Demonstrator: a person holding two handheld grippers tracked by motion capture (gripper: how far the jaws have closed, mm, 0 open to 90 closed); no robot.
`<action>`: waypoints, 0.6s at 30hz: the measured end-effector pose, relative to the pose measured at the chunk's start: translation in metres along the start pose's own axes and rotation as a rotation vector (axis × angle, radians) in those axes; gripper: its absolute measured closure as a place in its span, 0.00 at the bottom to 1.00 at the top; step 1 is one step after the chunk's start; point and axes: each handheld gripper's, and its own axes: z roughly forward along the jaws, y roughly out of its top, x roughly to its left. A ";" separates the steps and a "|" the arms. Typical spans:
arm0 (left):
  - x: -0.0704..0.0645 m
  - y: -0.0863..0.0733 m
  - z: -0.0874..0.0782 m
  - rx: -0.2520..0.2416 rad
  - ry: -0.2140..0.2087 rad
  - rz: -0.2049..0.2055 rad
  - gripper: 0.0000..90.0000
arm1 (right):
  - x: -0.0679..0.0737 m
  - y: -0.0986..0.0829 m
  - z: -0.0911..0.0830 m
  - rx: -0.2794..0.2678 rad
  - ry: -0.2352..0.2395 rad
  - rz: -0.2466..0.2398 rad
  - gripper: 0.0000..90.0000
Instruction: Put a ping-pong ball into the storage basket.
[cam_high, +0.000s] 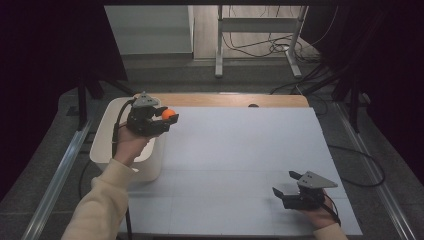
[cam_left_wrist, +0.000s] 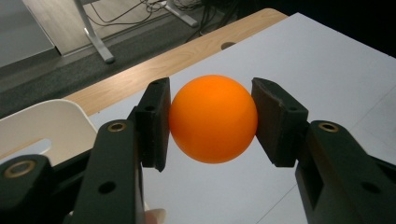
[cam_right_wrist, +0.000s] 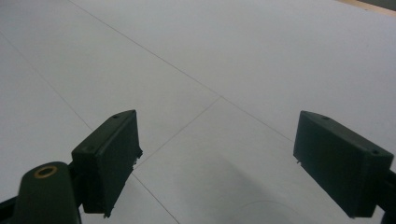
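Observation:
An orange ball (cam_high: 168, 114) (cam_left_wrist: 213, 119) is pinched between the jaws of my left gripper (cam_high: 169, 117) (cam_left_wrist: 211, 122), which is shut on it. The gripper holds it in the air by the right rim of a white bin (cam_high: 102, 141) (cam_left_wrist: 44, 121) at the table's left edge. My right gripper (cam_high: 285, 183) (cam_right_wrist: 218, 161) rests low over the white sheet (cam_high: 240, 160) near the front right, jaws wide open with nothing between them.
The white sheet (cam_right_wrist: 196, 60) covers most of the wooden table (cam_high: 225, 100) (cam_left_wrist: 187, 53), whose far strip has a small dark hole (cam_high: 253, 105). Beyond the table stand a metal frame (cam_high: 260, 30) and loose cables (cam_high: 280, 47) on the floor.

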 end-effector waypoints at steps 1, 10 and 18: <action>0.001 0.000 0.000 0.001 0.001 0.000 0.55 | 0.000 0.000 0.000 0.002 -0.001 -0.002 0.16; 0.005 -0.002 -0.001 0.007 0.015 -0.008 0.55 | 0.000 0.000 0.000 0.000 0.002 0.000 0.16; 0.013 -0.004 -0.002 0.010 0.031 -0.023 0.55 | 0.000 0.000 0.000 0.001 0.002 -0.001 0.16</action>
